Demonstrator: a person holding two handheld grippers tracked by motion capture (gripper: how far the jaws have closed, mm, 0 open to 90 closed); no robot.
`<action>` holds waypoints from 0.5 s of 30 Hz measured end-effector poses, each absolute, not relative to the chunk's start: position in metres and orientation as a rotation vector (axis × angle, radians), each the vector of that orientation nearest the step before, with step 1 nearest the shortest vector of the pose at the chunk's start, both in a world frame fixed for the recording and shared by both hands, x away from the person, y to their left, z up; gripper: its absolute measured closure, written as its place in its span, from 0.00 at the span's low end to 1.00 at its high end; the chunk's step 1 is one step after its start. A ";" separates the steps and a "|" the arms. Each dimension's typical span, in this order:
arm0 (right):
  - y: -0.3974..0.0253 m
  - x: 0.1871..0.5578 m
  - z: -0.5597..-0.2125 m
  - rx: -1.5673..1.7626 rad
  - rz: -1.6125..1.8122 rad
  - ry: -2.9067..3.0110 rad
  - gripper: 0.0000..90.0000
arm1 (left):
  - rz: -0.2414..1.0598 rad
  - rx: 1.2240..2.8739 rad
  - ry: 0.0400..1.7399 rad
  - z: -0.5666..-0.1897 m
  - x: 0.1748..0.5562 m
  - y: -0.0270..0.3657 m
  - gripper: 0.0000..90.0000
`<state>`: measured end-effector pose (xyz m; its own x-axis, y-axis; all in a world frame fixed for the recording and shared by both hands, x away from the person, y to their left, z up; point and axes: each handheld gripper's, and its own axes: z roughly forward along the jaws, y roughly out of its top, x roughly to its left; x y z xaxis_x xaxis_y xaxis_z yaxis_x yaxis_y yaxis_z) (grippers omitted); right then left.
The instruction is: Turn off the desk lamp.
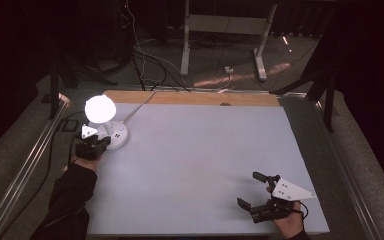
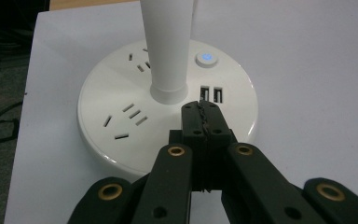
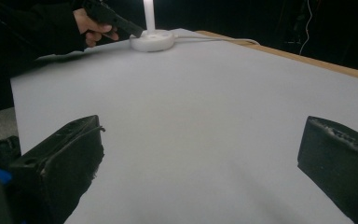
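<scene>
Sitting lamp: lamp (image 1: 105, 122) glowing at the desk's far left corner
Left tongs (image 2: 200, 116): clenched, tips over its round white base
Right tongs (image 1: 258, 192): released, near right
Desk (image 1: 200, 160): pale sheet
Room: dark, cables on floor (image 1: 145, 55)

lamp (image 1: 105, 120) | white, lit, upright | table's far-left corner | button (image 2: 206, 59) prob. on

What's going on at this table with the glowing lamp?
A person holds a hand-held gripper in each hand at a white table. The left hand-held gripper, jaws shut, has its tip over the round white base of a lit lamp, close to the stem and just short of the USB ports. The base's button glows blue. The right hand-held gripper sits far off near the table's front right corner, jaws open, holding nothing.
</scene>
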<state>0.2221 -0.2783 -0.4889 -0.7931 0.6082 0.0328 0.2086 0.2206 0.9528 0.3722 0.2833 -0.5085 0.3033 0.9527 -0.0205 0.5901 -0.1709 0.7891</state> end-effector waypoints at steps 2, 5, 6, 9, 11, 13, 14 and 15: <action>-0.278 0.222 -0.489 0.760 1.596 2.153 0.00 | 0.638 1.859 1.370 -0.508 0.372 0.285 1.00; -0.279 0.222 -0.488 0.767 1.600 2.147 0.00 | 0.633 1.838 1.368 -0.507 0.371 0.286 1.00; -0.280 0.223 -0.488 0.771 1.600 2.141 0.00 | 0.636 1.822 1.372 -0.506 0.371 0.287 1.00; -0.280 0.223 -0.489 0.774 1.604 2.141 0.00 | 0.620 1.789 1.373 -0.499 0.369 0.289 1.00; -0.280 0.223 -0.488 0.769 1.601 2.142 0.00 | 0.614 1.788 1.362 -0.495 0.369 0.288 1.00; -0.280 0.222 -0.488 0.769 1.602 2.142 0.00 | 0.610 1.790 1.358 -0.492 0.368 0.286 1.00; -0.280 0.223 -0.488 0.769 1.601 2.142 0.00 | 0.609 1.790 1.356 -0.490 0.368 0.286 1.00; -0.280 0.223 -0.488 0.770 1.600 2.142 0.00 | 0.612 1.790 1.355 -0.489 0.367 0.286 1.00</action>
